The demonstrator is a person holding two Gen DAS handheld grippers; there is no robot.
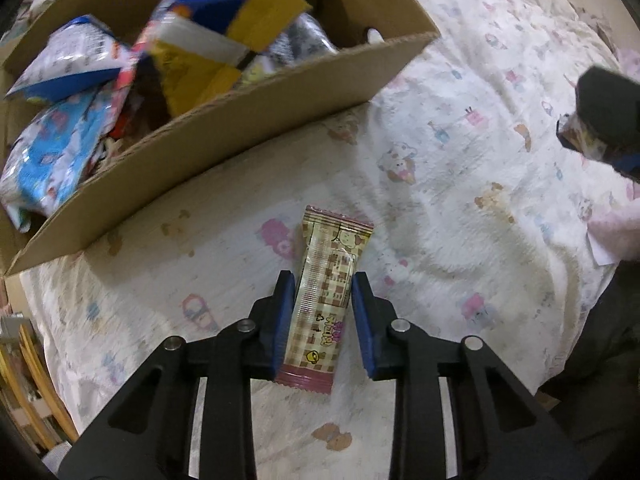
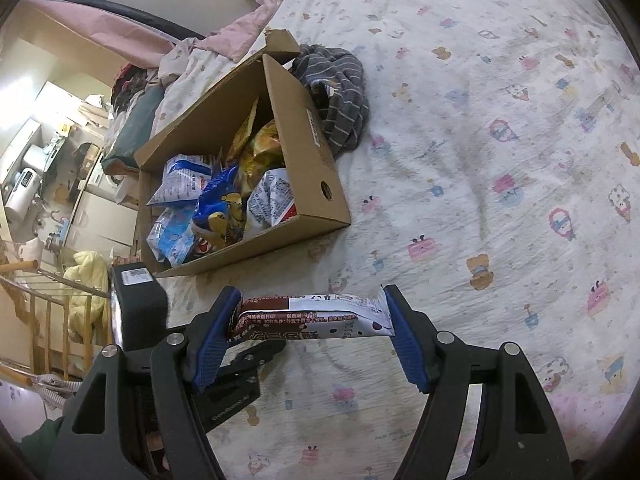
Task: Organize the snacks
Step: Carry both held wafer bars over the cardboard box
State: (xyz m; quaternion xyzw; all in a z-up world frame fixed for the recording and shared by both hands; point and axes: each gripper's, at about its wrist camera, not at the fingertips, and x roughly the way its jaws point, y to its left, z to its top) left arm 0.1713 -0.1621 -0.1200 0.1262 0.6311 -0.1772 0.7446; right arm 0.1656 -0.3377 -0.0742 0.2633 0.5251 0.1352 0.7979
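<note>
Your left gripper (image 1: 322, 312) straddles the light, crinkly beige checked wrapped snack bar (image 1: 328, 300), fingers not yet pinching; take its stiff middle; your right gripper (image 2: 314, 334) clamps the brown-and-white snack packet (image 2: 316, 316) endwise

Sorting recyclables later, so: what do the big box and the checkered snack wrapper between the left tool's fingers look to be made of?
The box looks like plain brown corrugated cardboard, matte, with a rough cut top edge and a punched hand hole. The checkered snack wrapper appears to be thin printed plastic film, slightly glossy, with crimped, serrated end seals; whether it has a foil lining cannot be told. The left tool straddles it.
</note>
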